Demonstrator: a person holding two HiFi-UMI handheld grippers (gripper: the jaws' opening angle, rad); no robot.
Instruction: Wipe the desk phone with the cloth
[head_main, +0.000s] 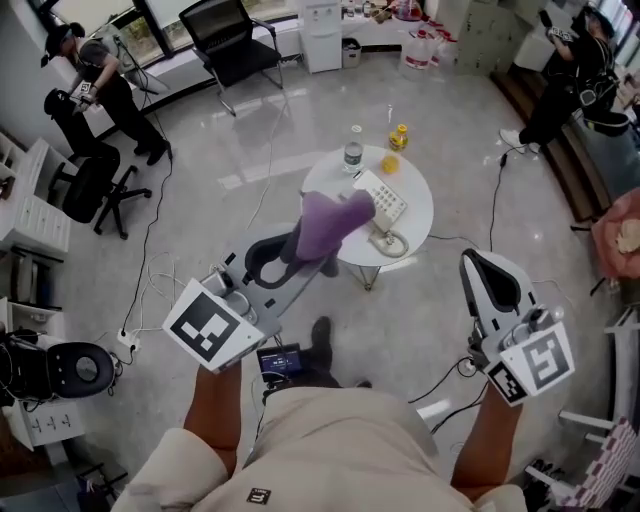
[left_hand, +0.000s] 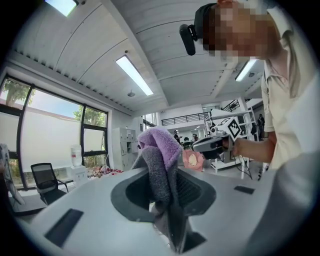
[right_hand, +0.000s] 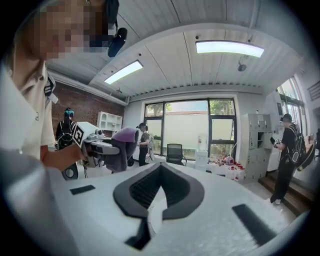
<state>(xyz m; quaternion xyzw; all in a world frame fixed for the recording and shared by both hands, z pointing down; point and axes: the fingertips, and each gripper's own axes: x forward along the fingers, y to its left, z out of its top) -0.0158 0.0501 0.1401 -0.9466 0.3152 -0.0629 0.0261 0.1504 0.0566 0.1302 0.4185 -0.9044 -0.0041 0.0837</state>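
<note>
A purple cloth (head_main: 335, 222) sticks out of my left gripper (head_main: 300, 248), whose jaws are shut on it. In the head view the cloth hangs in front of the cream desk phone (head_main: 385, 205), which sits on a small round white table (head_main: 417, 188) below. In the left gripper view the cloth (left_hand: 157, 150) fills the space between the jaws and rises above them. My right gripper (head_main: 472, 264) is held off to the right of the table, shut and empty. In the right gripper view its jaws (right_hand: 156, 176) meet with nothing between them, and the left gripper with the cloth (right_hand: 121, 142) shows at left.
A clear bottle (head_main: 353, 152) and a yellow bottle (head_main: 398, 136) stand on the table's far side. Cables run across the grey floor around it. A black chair (head_main: 235, 42) stands at the back, another chair (head_main: 95, 185) at left. People stand at the far left and far right.
</note>
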